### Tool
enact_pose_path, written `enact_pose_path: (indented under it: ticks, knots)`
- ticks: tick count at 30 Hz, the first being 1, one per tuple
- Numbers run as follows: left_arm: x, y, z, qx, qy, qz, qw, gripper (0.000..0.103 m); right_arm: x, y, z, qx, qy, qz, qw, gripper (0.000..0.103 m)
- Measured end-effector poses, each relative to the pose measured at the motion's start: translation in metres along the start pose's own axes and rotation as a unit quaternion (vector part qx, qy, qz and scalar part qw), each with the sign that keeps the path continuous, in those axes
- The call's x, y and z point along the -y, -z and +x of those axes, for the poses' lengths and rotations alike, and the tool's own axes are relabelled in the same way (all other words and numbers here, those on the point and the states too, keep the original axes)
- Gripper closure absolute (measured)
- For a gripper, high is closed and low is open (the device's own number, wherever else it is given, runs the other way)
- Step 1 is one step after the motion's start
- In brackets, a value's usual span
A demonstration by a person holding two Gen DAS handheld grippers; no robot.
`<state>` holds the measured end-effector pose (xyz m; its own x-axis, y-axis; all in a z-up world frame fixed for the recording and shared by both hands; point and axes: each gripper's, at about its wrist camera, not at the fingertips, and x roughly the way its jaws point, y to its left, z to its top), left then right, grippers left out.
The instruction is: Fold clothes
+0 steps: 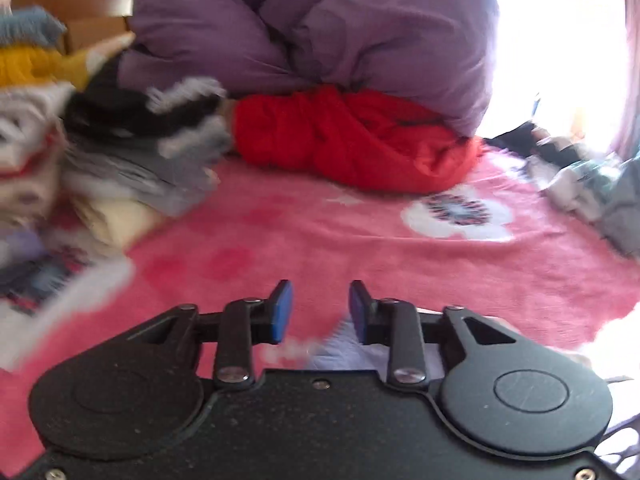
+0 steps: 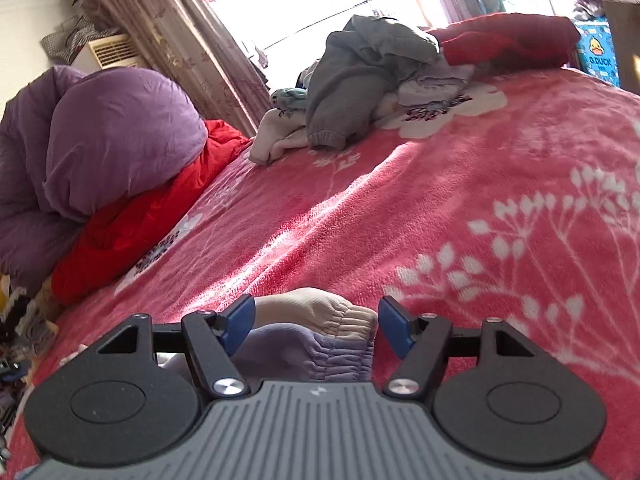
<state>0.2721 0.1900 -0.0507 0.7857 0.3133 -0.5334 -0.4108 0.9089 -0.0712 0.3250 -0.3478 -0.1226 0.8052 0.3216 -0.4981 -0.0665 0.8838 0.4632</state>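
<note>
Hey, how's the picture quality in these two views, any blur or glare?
Left wrist view: motion blur smears the stacked folded clothes at left, and the window at top right is blown out white. Right wrist view: sharp, sunlit streaks cross the pink flowered blanket, the window overexposed, fisheye bending the edges.

Right gripper (image 2: pixel 316 326) with blue pads spread wide over a bunched lilac-and-cream elastic-waisted garment (image 2: pixel 316 336) lying on a pink fleece blanket with white flowers (image 2: pixel 460 184), pads clear of the cloth, with a crumpled grey sweatpants pile (image 2: pixel 360 80) far off and a purple duvet (image 2: pixel 116 136) on a red quilt (image 2: pixel 132 224) at left.
</note>
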Motion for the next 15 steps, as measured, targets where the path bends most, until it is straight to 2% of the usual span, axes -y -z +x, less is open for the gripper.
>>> enact_pose_path:
  ticks: [3, 7, 13, 14, 15]
  knots:
    - [-0.007, -0.005, 0.003, -0.006, 0.028, 0.001, 0.9996, 0.061, -0.001, -0.003, 0.007, -0.008, 0.002, -0.007, 1.000, 0.034]
    - [-0.001, -0.005, 0.034, -0.054, 0.074, -0.006, 0.9958, 0.061, -0.005, -0.007, 0.014, -0.021, 0.000, -0.020, 1.000, 0.034]
    - [0.015, -0.002, 0.078, -0.097, 0.085, 0.021, 0.9914, 0.061, -0.007, -0.012, 0.016, -0.033, -0.004, -0.035, 0.999, 0.034]
    - [0.017, 0.000, 0.084, -0.102, 0.092, 0.024, 0.9902, 0.070, -0.006, -0.013, 0.017, -0.033, -0.006, -0.033, 0.999, 0.034]
    - [0.020, 0.002, 0.088, -0.105, 0.101, 0.034, 0.9887, 0.084, -0.004, -0.013, 0.017, -0.031, -0.006, -0.029, 0.999, 0.034]
